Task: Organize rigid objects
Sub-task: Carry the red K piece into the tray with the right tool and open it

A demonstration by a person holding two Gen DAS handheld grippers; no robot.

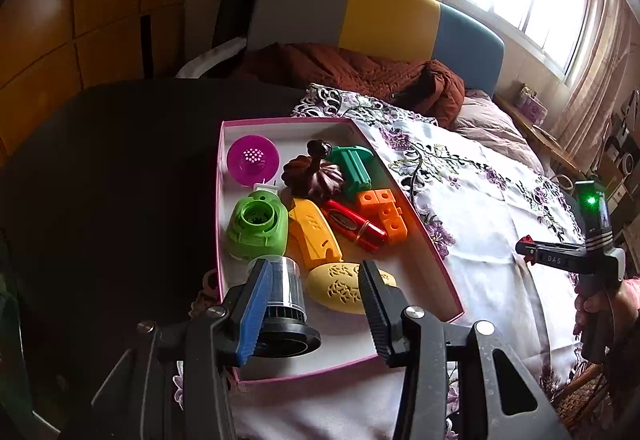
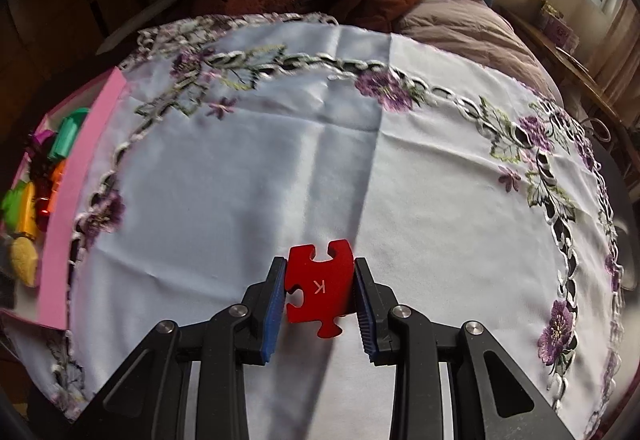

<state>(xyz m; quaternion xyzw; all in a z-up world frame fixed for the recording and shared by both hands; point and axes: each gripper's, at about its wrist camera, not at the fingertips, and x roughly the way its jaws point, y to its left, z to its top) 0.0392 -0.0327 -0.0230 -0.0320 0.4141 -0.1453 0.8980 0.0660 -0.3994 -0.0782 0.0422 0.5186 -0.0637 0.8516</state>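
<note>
I saw the counter spread with a white cloth embroidered with purple flowers and dark vines, a bed with a rust-brown quilt behind it. At the cloth's left edge sat the pink-rimmed box, shallow and white inside, already carrying most of the rigid objects. Nearest my left gripper in the box stood a clear cup with a black ribbed base, lying against the blue pad of the left finger; the other finger stood apart from it, so the jaws were partly open and I could not tell whether they truly held the cup. Beside it lay a yellow perforated oval, and farther in a green round-holed piece, a yellow wedge, a red cylinder, orange blocks, a dark brown pumpkin shape, a teal ribbed part and a magenta strainer cup. My right gripper hung over the bare cloth, well apart from the box, its jaws drawn nearly together and clamped on a red puzzle piece marked with a white K, both blue pads pressing its sides.
</note>
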